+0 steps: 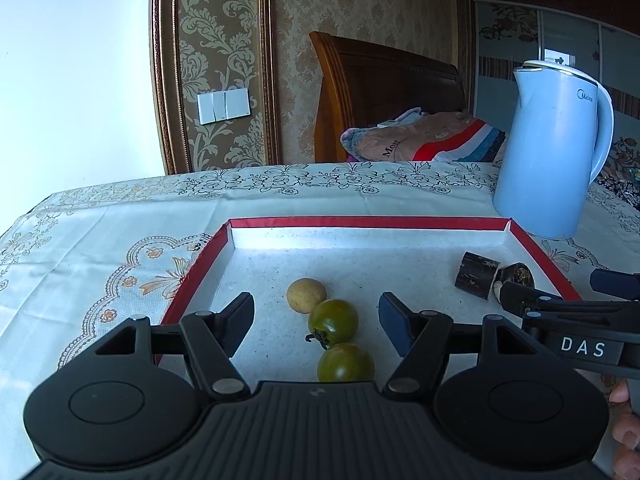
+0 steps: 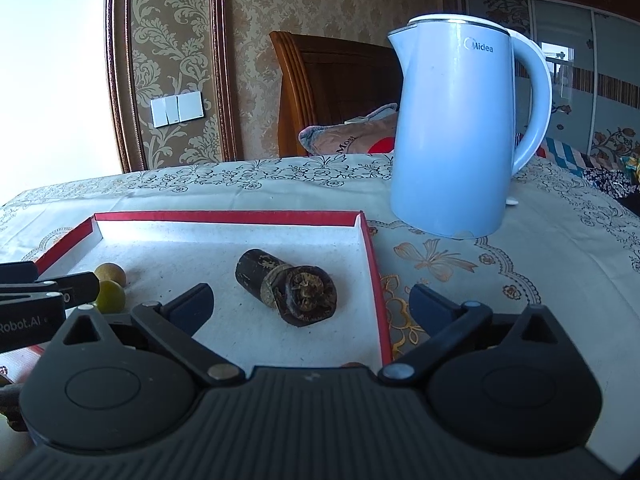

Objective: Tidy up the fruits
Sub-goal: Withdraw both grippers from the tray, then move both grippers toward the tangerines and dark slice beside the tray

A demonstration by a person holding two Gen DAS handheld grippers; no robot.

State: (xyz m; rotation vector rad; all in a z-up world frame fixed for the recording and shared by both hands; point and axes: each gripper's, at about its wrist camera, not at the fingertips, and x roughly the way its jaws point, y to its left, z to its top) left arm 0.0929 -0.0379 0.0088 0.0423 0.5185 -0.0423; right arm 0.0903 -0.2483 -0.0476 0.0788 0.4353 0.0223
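left gripper (image 1: 316, 322): spread wide, gripping nothing, over tray's near left part
right gripper (image 2: 310, 306): spread wide, gripping nothing, straddling tray's right wall
tray (image 1: 368, 222): red-rimmed, on patterned tablecloth (image 1: 100, 240)
fruits: tan round fruit (image 1: 306, 295), two green tomatoes (image 1: 333, 322) in a touching row, between left fingers
dark cut pieces (image 2: 286, 286): tray's right side, touching each other
kettle (image 2: 456, 128): blue, upright, beyond tray's far right corner

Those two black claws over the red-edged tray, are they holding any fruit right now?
No. The left claw and right claw are both open and empty, above the red-rimmed white tray.
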